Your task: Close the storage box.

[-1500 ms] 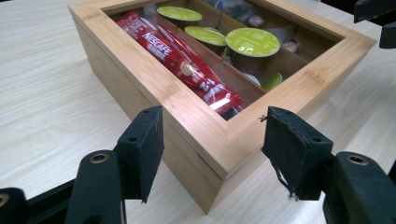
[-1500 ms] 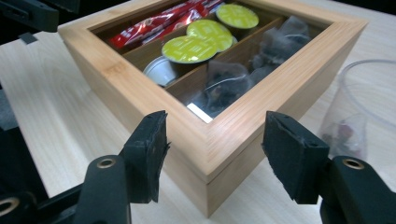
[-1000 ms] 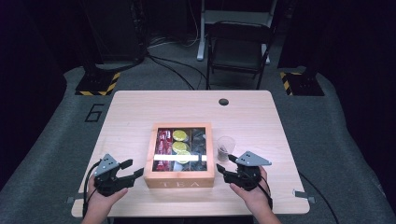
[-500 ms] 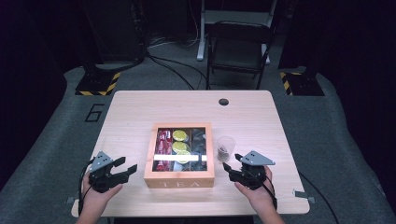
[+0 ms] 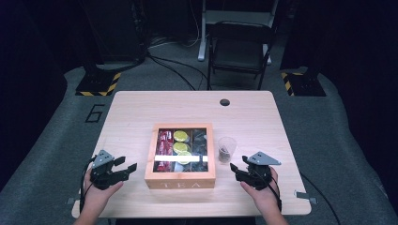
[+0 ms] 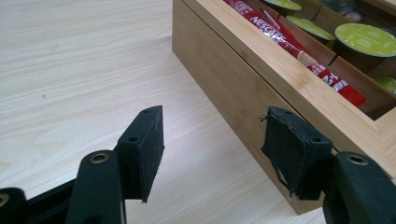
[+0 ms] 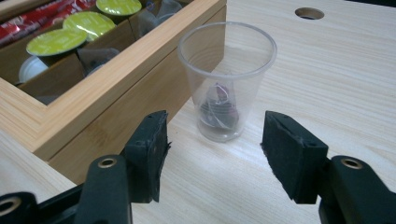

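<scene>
The left gripper [image 5: 126,168] and right gripper [image 5: 235,168] are held empty with jaws apart, flanking the wooden tea box [image 5: 180,176] on the desk [image 5: 141,105], while the clear cup [image 7: 226,79], a tea bag inside, is kept just ahead of the right gripper, apparently for an easy grasp.

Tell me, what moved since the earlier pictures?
Both hands drew back from the wooden box toward the table's near edge: the left gripper out to the left, the right gripper back from the plastic cup. Both jaws are open and empty. The box and cup stayed put.
</scene>
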The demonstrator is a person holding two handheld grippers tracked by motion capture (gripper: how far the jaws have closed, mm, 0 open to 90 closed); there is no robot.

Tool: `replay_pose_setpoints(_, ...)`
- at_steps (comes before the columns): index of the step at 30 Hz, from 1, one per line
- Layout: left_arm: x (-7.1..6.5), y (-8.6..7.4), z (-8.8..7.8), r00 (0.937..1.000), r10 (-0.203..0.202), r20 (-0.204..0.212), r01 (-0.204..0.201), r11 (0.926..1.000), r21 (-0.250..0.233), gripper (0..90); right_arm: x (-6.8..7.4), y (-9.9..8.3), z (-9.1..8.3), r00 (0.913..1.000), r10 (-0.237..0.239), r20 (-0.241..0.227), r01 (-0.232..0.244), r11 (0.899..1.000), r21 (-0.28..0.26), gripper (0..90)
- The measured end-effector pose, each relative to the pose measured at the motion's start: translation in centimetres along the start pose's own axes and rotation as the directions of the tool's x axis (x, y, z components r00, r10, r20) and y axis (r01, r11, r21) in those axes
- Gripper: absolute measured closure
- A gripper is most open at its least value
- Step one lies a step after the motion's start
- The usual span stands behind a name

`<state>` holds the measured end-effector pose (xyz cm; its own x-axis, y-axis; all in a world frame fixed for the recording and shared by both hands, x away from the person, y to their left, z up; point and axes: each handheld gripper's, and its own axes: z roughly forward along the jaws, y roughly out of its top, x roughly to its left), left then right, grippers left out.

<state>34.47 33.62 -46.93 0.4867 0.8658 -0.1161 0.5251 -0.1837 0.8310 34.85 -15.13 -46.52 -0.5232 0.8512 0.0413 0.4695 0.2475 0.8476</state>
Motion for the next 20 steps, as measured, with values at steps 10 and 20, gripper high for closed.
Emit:
replay_pose_setpoints(10, 0.2, 0.1, 1.2, 0.9999, 0.008, 0.011, -0.008, 0.9993, 0.036, 38.1, 0.1, -0.4, 0.4, 0.9999, -0.016, 0.006, 0.016, 1.000, 0.014, 41.2)
replay_pose_setpoints(20, -0.3, 0.6, 1.6, 0.9995, 0.017, 0.027, -0.018, 0.9994, 0.028, 38.1, 0.6, -0.6, -0.8, 0.9953, -0.035, -0.090, 0.030, 0.998, -0.056, 41.6)
